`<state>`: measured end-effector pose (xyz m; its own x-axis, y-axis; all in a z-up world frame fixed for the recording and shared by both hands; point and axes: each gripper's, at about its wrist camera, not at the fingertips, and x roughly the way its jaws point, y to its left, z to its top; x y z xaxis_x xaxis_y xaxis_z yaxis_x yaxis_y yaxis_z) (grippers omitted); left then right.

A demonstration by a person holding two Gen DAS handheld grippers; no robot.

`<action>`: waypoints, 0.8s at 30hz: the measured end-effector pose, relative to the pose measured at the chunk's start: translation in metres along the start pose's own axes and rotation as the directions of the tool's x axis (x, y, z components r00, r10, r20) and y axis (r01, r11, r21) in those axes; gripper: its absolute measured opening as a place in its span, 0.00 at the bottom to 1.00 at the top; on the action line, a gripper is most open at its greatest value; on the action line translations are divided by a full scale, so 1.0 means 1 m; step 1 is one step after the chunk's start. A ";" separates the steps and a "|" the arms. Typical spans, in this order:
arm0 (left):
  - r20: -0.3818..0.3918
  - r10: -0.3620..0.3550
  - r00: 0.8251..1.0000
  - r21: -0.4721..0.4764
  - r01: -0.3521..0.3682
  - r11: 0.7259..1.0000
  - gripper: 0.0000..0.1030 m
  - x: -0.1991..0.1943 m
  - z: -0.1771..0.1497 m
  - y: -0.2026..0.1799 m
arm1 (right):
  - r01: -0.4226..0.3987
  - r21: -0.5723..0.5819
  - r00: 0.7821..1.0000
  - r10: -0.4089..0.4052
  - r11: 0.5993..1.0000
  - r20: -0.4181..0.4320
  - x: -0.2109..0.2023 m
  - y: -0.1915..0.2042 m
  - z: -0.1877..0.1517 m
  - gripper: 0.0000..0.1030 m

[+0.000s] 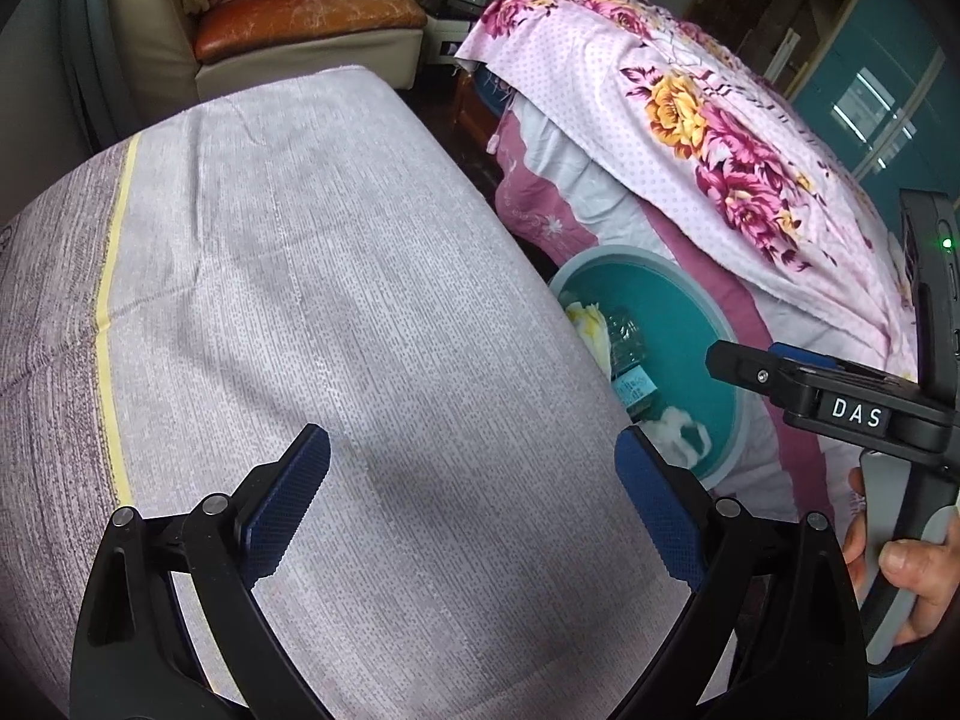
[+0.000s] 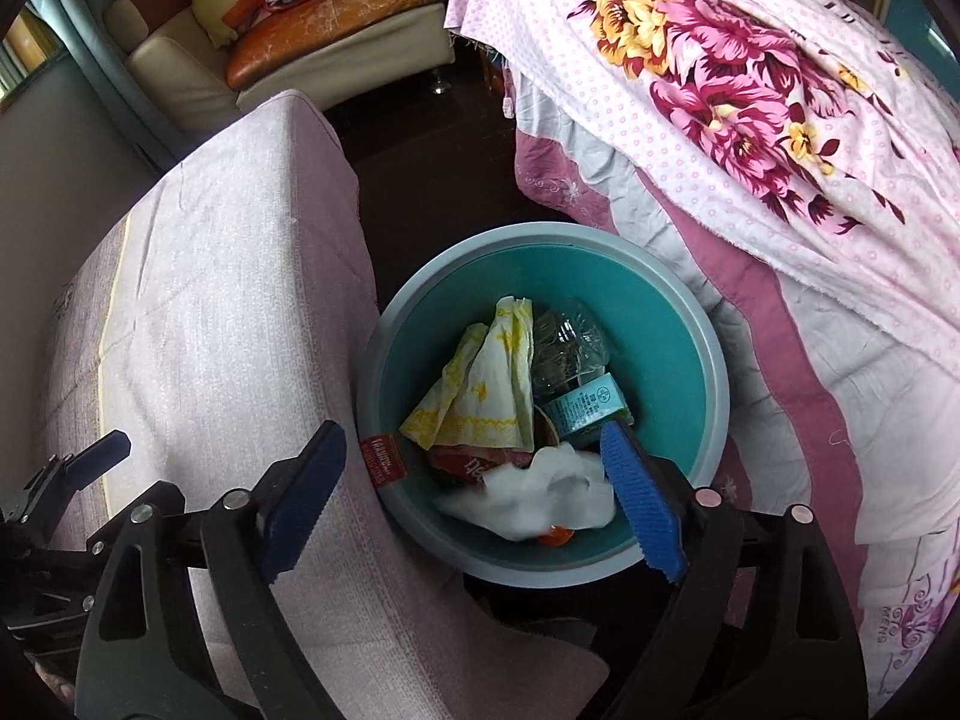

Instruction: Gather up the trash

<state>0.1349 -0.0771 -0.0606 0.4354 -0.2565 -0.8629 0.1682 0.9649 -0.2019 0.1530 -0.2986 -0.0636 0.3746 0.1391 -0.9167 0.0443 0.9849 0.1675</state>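
A round teal bin [image 2: 690,354] with a grey rim stands on the floor between a cloth-covered table and a bed. Inside it lie a yellow-patterned napkin [image 2: 486,396], a crushed clear bottle [image 2: 567,348], a teal carton [image 2: 585,408], a red wrapper [image 2: 468,462] and a white tissue wad [image 2: 552,492]. My right gripper [image 2: 474,498] hangs open over the bin's near side, nothing between its fingers. My left gripper [image 1: 474,504] is open above the table cloth [image 1: 360,300], empty. The bin [image 1: 678,312] shows at that view's right, under the right gripper's tip [image 1: 729,363].
A bed with a pink floral sheet [image 2: 750,90] and pink quilt [image 2: 780,312] borders the bin on the right. A leather sofa [image 2: 336,18] with cushions stands at the back. A hand [image 1: 906,564] holds the right gripper's handle. A red label [image 2: 381,459] hangs at the bin's left rim.
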 end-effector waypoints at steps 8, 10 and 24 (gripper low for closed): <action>0.023 0.016 1.000 -0.008 -0.016 1.000 0.93 -0.020 -0.003 -0.001 | 0.014 -0.025 1.000 -0.013 1.000 0.022 -0.021 0.008 -0.009 0.85; 0.016 0.023 1.000 -0.008 -0.023 1.000 0.93 -0.024 -0.005 -0.003 | 0.029 -0.037 0.999 -0.027 0.999 0.038 -0.030 0.009 -0.012 0.87; 0.055 0.066 0.996 -0.022 -0.065 0.998 0.96 -0.062 -0.022 -0.011 | 0.046 -0.083 0.991 -0.035 0.996 0.130 -0.086 0.012 -0.038 0.93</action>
<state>0.0866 -0.0709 -0.0150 0.4937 -0.1949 -0.8475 0.1204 0.9805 -0.1553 0.0857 -0.2943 0.0032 0.4900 0.0899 -0.8670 -0.0153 0.9954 0.0946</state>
